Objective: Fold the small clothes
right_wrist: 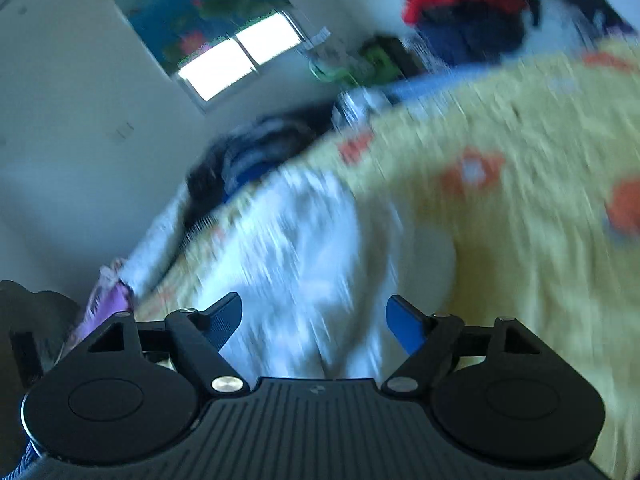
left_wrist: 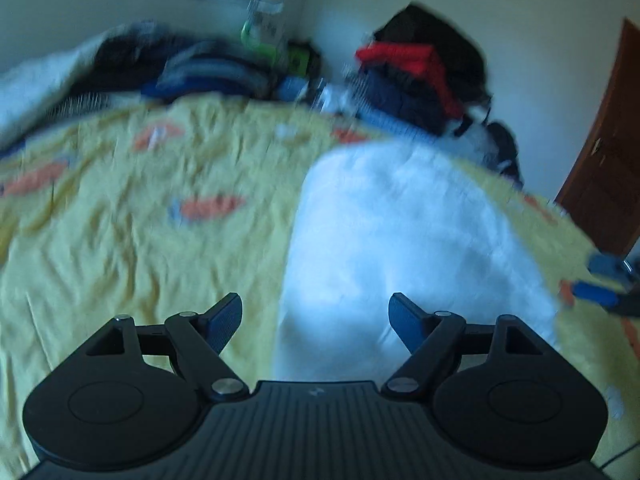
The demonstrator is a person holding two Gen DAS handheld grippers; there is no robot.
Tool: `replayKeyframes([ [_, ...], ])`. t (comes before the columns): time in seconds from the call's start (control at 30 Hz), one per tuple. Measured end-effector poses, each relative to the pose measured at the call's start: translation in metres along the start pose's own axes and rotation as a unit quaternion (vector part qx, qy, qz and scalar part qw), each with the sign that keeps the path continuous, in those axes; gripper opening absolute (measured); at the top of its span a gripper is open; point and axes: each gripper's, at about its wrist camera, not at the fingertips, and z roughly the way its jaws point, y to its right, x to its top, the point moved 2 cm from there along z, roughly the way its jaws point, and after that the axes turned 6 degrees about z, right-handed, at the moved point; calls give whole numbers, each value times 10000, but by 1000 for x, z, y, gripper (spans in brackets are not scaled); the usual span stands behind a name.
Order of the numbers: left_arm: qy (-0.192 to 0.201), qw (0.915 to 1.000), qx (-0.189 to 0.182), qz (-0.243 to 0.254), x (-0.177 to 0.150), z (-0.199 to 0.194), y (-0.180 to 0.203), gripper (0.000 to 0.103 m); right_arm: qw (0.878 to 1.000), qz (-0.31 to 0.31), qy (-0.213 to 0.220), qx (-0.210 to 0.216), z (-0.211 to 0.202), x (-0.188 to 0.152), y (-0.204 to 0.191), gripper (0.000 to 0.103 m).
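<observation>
A white garment [left_wrist: 400, 240] is lying flat on the yellow bedspread [left_wrist: 140, 220], blurred in both views. The left gripper [left_wrist: 316, 320] is hovering over the garment's near end with its jaws spread and nothing between them. The right gripper [right_wrist: 314, 322] is hanging above the same cloth [right_wrist: 304, 248], jaws likewise spread and empty. Only the left view is showing a brown door [left_wrist: 604, 160] at the far right. Only the right view is showing a blue curtain [right_wrist: 192, 12] over the window [right_wrist: 236, 56]. Piled clothes [left_wrist: 412, 80] are sitting at the bed's far edge.
</observation>
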Motion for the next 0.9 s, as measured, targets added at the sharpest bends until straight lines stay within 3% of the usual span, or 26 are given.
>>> replayKeyframes([
  [0.1,328,9987,-13,388,12,-2,24,81,9993,-247,121,261,29,32,-20,95],
  [0.17,277,9972,71,690,13,12,41,81,9988,-311,56,375,65,51,-28,94],
  [0.33,246,9919,171,1232,7,45,73,81,9966,-249,-615,479,160,74,-39,89],
  [0.47,147,9859,188,1656,-3,65,85,81,9880,-1034,-1034,-504,220,61,-41,90],
  [0.5,145,9853,130,1696,-5,68,85,81,9835,-1174,-1159,-741,233,55,-34,95],
  [0.63,-134,9901,-257,1375,-6,80,74,82,9894,-687,-1158,-544,243,44,1,98],
  [0.9,-61,9908,-365,1301,-19,96,66,85,9865,-1166,-931,-674,255,26,0,99],
])
